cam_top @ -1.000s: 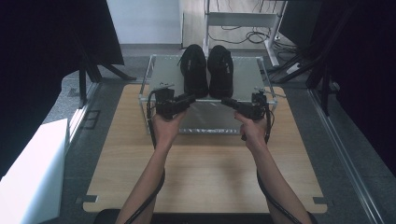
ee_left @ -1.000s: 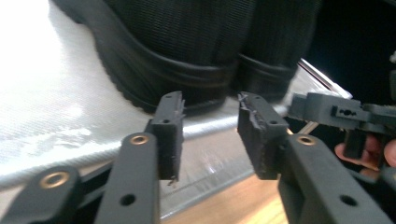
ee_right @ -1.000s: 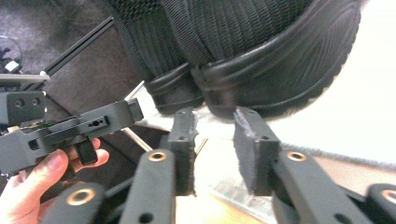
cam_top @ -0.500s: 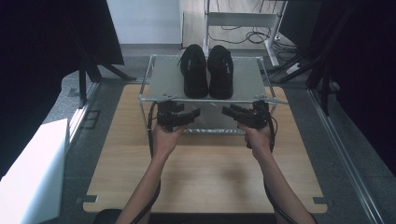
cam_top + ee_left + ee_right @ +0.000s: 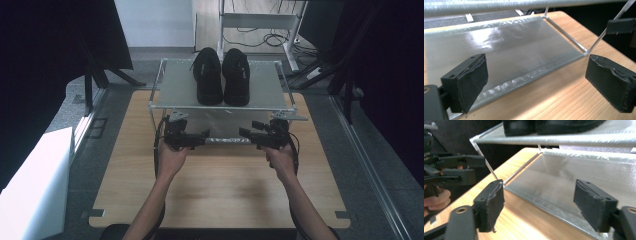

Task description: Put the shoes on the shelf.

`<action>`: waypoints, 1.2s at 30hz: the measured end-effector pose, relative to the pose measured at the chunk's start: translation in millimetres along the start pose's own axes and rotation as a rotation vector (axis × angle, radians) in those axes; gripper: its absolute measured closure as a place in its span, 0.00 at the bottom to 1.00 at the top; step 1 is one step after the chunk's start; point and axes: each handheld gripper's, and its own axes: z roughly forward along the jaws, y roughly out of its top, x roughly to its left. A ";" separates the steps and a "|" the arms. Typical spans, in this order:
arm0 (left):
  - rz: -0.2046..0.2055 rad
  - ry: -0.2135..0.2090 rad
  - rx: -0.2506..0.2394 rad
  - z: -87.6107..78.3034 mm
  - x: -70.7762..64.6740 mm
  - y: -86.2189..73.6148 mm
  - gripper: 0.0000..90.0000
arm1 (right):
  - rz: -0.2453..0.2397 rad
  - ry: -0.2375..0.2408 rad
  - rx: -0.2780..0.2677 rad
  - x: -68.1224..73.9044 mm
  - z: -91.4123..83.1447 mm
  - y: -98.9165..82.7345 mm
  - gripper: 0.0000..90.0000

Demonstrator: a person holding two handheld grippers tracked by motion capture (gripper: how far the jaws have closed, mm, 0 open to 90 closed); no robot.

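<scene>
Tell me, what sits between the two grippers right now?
In the high view, the rack's lower front rail spans between the left gripper and right gripper.

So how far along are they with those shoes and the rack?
Looks mostly done: the pair of black shoes sits side by side on the rack's top shelf. Both the left gripper and right gripper have just been opening, nothing between their jaws, down by the bare lower shelf. Probably nothing is left except moving away.

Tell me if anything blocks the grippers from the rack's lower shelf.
Nothing visible does. The left gripper and right gripper sit at the front edge of the lower shelf, jaws open with nothing between them. The shoes stand on the upper shelf, out of the way.
</scene>
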 end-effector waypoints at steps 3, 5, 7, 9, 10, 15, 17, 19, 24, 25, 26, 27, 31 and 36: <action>0.019 0.013 0.008 -0.7 0.4 -5.5 0.01 | -0.029 0.003 0.023 2.4 -0.7 -4.0 0.20; 0.021 0.010 0.019 -0.9 0.8 -10.6 0.00 | -0.048 -0.001 0.037 4.2 -1.2 -7.1 0.17; 0.020 -0.002 0.019 -1.4 1.2 -15.4 0.00 | -0.069 -0.004 0.049 5.1 -1.9 -10.1 0.16; 0.019 -0.006 0.028 -2.3 1.1 -19.8 0.00 | -0.087 -0.002 0.068 6.3 -2.7 -15.5 0.15; 0.019 -0.010 0.029 -2.9 1.1 -21.5 0.00 | -0.092 -0.002 0.075 6.8 -3.0 -17.3 0.15; 0.022 -0.010 0.035 -7.2 -1.1 -32.8 0.00 | -0.118 -0.005 0.111 7.5 -4.9 -29.1 0.12; 0.030 -0.009 0.036 -9.5 -2.3 -37.0 0.00 | -0.128 -0.008 0.125 7.8 -5.9 -33.2 0.11; 0.043 -0.006 0.036 -12.2 -3.7 -41.4 0.00 | -0.137 -0.014 0.135 8.0 -7.5 -36.9 0.10; 0.061 -0.002 0.043 -19.3 -5.6 -52.5 0.00 | -0.146 -0.016 0.150 8.3 -13.2 -46.2 0.07; 0.060 -0.004 0.043 -20.9 -5.1 -54.4 0.00 | -0.149 -0.018 0.158 8.2 -14.8 -47.6 0.06; 0.056 -0.004 0.040 -22.6 -4.7 -56.1 0.00 | -0.153 -0.021 0.159 8.4 -16.1 -49.3 0.05; 0.054 -0.004 0.041 -24.5 -4.3 -57.8 0.00 | -0.158 -0.026 0.160 8.7 -17.6 -50.7 0.05; 0.066 0.006 0.050 -32.5 -3.0 -64.0 0.00 | -0.179 -0.034 0.175 9.2 -26.0 -55.7 0.01; 0.067 0.018 0.048 -46.8 0.3 -72.7 0.00 | -0.189 -0.051 0.185 7.1 -40.6 -61.6 0.00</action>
